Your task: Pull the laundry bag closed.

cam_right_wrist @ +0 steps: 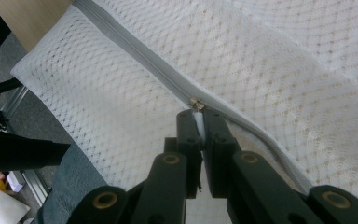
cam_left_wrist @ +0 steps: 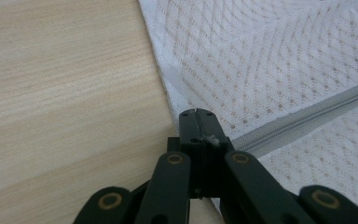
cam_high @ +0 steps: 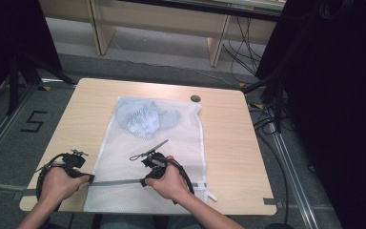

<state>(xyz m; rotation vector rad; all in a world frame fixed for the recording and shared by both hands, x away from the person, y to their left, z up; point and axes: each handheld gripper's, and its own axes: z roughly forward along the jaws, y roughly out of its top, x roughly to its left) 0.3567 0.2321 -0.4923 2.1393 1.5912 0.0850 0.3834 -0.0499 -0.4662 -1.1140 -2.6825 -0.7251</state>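
Across the lower middle of the high view the mesh bag's [cam_high: 171,143] zipper [cam_high: 116,182] runs sideways, the left gripper [cam_left_wrist: 196,113] clamped on its end and the right gripper [cam_right_wrist: 196,112] pinching the slider [cam_right_wrist: 196,103].

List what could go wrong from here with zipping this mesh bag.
The right gripper pinches only the small zipper pull, so it may slip off. The left gripper clamps the mesh bag at its edge beside the zipper; a hard tug could drag the bag, whose near end overhangs the table.
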